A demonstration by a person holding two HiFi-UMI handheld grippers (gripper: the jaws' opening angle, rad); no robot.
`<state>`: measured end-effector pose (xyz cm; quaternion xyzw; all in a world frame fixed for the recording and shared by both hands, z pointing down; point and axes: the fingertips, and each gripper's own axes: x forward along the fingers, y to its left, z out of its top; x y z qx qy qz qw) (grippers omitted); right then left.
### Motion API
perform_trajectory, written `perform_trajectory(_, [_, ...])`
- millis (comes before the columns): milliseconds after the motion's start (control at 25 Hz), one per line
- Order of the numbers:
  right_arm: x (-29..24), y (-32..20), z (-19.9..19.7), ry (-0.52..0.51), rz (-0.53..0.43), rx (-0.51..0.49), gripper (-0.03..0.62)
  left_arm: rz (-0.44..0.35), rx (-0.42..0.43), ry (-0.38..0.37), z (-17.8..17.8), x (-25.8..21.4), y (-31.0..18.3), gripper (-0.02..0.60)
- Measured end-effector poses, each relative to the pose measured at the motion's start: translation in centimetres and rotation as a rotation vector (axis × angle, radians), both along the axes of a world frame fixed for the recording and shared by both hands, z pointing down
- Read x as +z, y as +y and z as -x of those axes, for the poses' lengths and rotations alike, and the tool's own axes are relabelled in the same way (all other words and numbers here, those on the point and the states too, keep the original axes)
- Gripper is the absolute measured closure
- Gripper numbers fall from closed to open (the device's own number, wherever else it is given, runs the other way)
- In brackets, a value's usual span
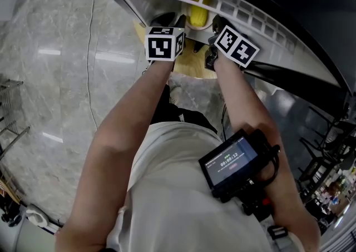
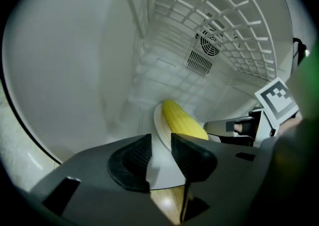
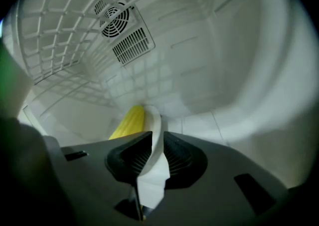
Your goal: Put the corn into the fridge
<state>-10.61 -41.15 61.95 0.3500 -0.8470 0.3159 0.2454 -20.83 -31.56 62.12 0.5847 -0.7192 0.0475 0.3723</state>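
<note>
Where tapered yellow corn [image 2: 183, 121] lies, round white plate [image 2: 157, 120]

The corn [image 2: 182, 120] is lying on the plate [image 2: 158, 122] inside the fridge [image 2: 65, 70], below the wire shelf [image 2: 219, 20] and in front of the fan vent [image 2: 210, 44] on the rear wall, while the left gripper [image 2: 160, 142] is straddling the plate's near-left rim and the right gripper [image 3: 157, 137] is clamping its near-right rim.
</note>
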Motion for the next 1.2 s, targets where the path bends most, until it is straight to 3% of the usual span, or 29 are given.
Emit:
perform_trajectory(280, [-0.7,0.5,-1.6,0.006,-0.02,0.005,0.526,-0.062,0.01,0.007,-1.1,-1.5,0.8,0.462])
perform_trajectory(400, [-0.7,1.1,-2.7,0.025,-0.025,0.009,0.58,-0.079,0.013,0.006,-1.5,-2.1,1.6,0.469])
perform_trajectory(520, [-1.7,1.5,-3.8,0.009,-0.04,-0.005,0.587,-0.082,-0.01,-0.026,-1.7,-3.4,3.0,0.554])
perform_trajectory(760, [-3.8,2.9,-6.5,-0.024,-0.057,-0.049,0.588,-0.105,-0.007,-0.028,-4.0,-5.7,6.4,0.574])
perform_trajectory(920, [-4.2,4.4,-5.5,-0.083,-0.051,-0.079,0.588,-0.126,0.019,-0.013,-3.9,-5.2,8.9,0.574])
perform_trajectory(1200, [-7.8,8.6,-5.6,-0.198,-0.094,-0.192,0.588,-0.167,0.06,0.012,-6.9,-6.2,13.8,0.574])
